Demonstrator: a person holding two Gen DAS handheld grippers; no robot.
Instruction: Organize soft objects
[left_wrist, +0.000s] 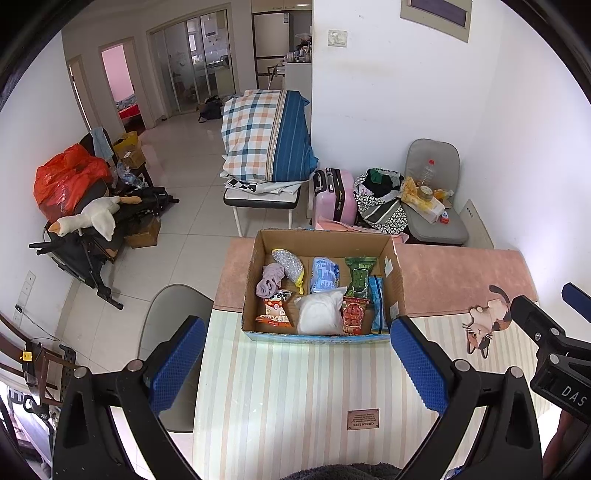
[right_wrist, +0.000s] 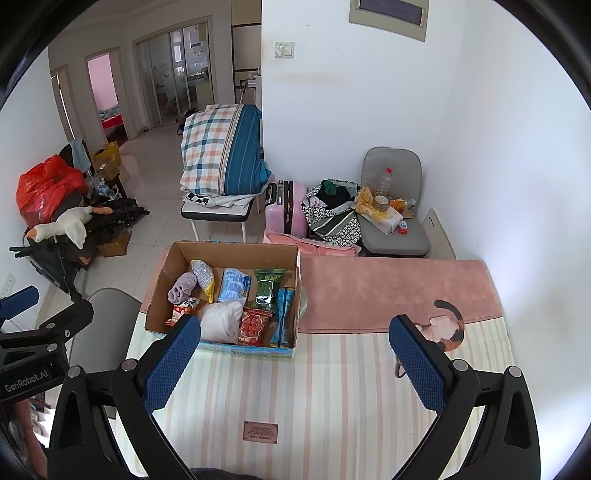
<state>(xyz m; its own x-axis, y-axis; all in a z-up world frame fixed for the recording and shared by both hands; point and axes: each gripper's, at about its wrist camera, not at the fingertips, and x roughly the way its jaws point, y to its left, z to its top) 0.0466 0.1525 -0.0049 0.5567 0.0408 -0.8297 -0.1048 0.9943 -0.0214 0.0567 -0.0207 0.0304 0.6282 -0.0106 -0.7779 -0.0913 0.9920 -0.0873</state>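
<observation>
An open cardboard box (left_wrist: 258, 254) (right_wrist: 162, 280) stands on the striped mat (left_wrist: 288, 387) (right_wrist: 332, 387). It holds several soft things: a purple cloth (left_wrist: 269, 281) (right_wrist: 181, 288), a white pouch (left_wrist: 319, 312) (right_wrist: 222, 320), a silver sponge (left_wrist: 288, 261), a blue pack (left_wrist: 324, 278) (right_wrist: 233, 284), a green pack (left_wrist: 359, 275) (right_wrist: 269, 286) and red snack bags (left_wrist: 354, 314) (right_wrist: 255, 326). My left gripper (left_wrist: 297, 363) is open and empty, held above the mat in front of the box. My right gripper (right_wrist: 295, 363) is open and empty, to the right of the box.
A pink rug strip (right_wrist: 388, 291) with a cat picture (left_wrist: 487, 319) lies beyond the mat. A grey chair (left_wrist: 173, 332) stands at the left. A second chair (right_wrist: 391, 229) with clutter, a pink suitcase (left_wrist: 334, 195) and a quilt-loaded bench (left_wrist: 266, 140) stand behind.
</observation>
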